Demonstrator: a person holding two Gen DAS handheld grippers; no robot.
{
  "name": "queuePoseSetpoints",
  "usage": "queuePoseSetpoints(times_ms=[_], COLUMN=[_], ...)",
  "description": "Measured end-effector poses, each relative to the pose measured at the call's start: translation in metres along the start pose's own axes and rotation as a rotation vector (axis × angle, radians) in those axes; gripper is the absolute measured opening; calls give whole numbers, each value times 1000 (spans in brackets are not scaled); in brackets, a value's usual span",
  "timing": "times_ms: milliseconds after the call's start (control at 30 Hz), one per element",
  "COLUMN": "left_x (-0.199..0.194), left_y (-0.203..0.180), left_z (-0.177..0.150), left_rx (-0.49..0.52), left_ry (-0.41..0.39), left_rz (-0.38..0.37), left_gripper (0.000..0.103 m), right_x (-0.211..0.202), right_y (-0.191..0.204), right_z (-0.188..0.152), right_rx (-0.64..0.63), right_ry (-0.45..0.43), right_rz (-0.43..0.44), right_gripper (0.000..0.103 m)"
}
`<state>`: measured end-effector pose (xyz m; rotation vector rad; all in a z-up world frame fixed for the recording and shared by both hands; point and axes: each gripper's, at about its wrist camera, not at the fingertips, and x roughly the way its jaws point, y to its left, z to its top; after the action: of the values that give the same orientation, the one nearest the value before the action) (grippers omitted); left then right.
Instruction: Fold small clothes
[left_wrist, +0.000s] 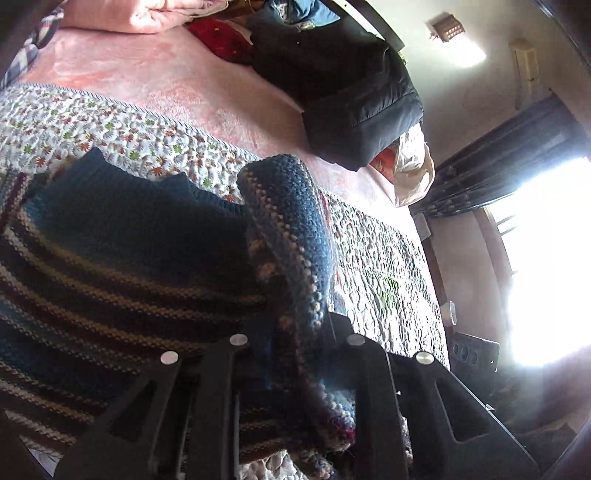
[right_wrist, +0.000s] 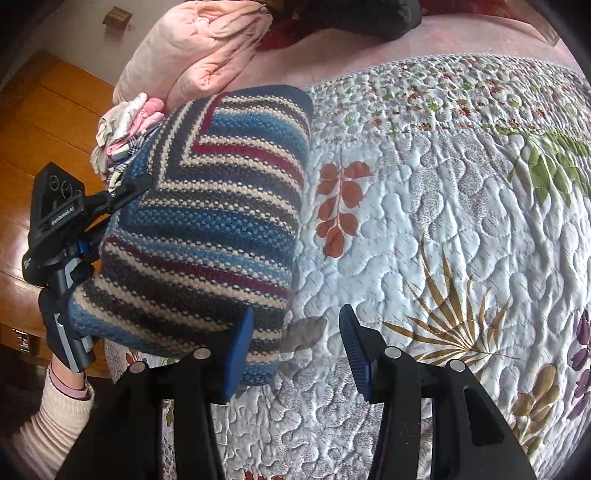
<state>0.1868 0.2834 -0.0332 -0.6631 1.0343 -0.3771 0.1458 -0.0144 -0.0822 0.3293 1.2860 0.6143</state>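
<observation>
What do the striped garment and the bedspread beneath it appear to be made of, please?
The striped garment looks like chunky knitted yarn, probably wool or acrylic: visible stitches, matte, fuzzy. The bedspread looks like printed cotton quilting: stitched puffy channels, smooth, slight sheen.

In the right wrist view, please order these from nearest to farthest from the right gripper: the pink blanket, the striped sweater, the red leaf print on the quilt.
From the right gripper:
1. Striped sweater, beside the left finger.
2. Red leaf print, ahead, centre.
3. Pink blanket, far, upper left.
</observation>
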Motion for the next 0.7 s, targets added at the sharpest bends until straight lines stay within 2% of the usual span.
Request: queuePoseSetpoints(times_ms=[200,433,500,700], left_x=[-45,-74,-83,-118], left_y=[26,58,67,98], left_z=[13,19,21,25], left_rx=[-22,-32,-37,-72], left_ry=[-65,-56,-67,-111], left_rz=[58,116,126,164], left_gripper=[16,16,16,16], right_x=[14,30,35,51], right_y=[28,64,76,102], right_z=[0,1,1,1], right_rx=[-61,-124,-148,-183], right_ry=[14,30,36,62], right_rz=[14,39,45,82], right_gripper=[50,50,53,54])
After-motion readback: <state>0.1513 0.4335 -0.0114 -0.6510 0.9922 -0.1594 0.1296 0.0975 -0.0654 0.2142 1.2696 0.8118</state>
